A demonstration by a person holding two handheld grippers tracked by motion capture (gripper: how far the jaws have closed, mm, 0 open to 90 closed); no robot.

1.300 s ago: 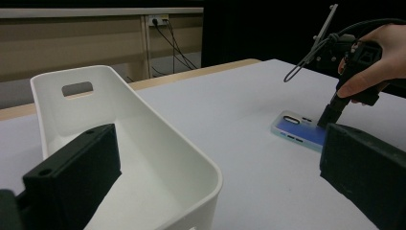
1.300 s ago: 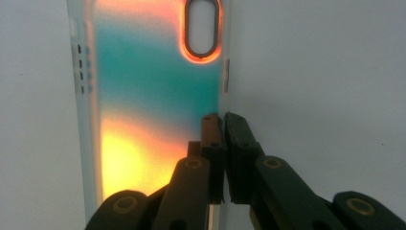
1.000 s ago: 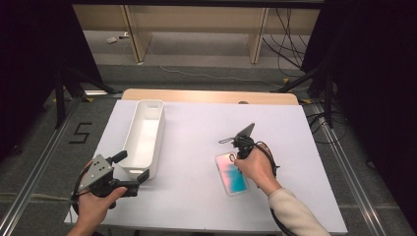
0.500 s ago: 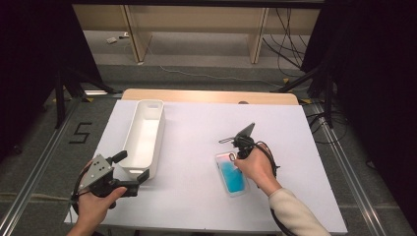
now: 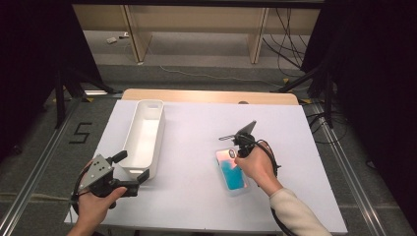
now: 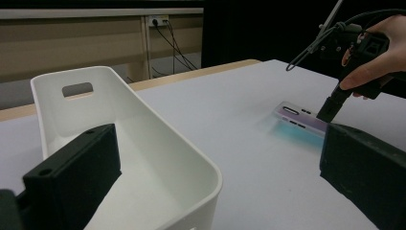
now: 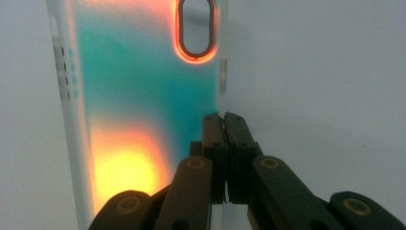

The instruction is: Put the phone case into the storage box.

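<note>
Even overhead light whitens the table (image 5: 196,123); dark surroundings. Beside the right claw (image 7: 224,117), the phone case (image 7: 139,96) glows, slightly soft. Its near links blur.

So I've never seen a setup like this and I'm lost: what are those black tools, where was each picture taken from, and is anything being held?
A person holds a hand-operated gripper in each hand. One picture looks down on the table from above; the other two come from cameras riding on the grippers. On the table lie a white bin and a phone case. The right gripper is shut on the case's edge, pinching its side wall. The left gripper is open at the bin's near end, one jaw inside and one outside its wall, holding nothing.
</note>
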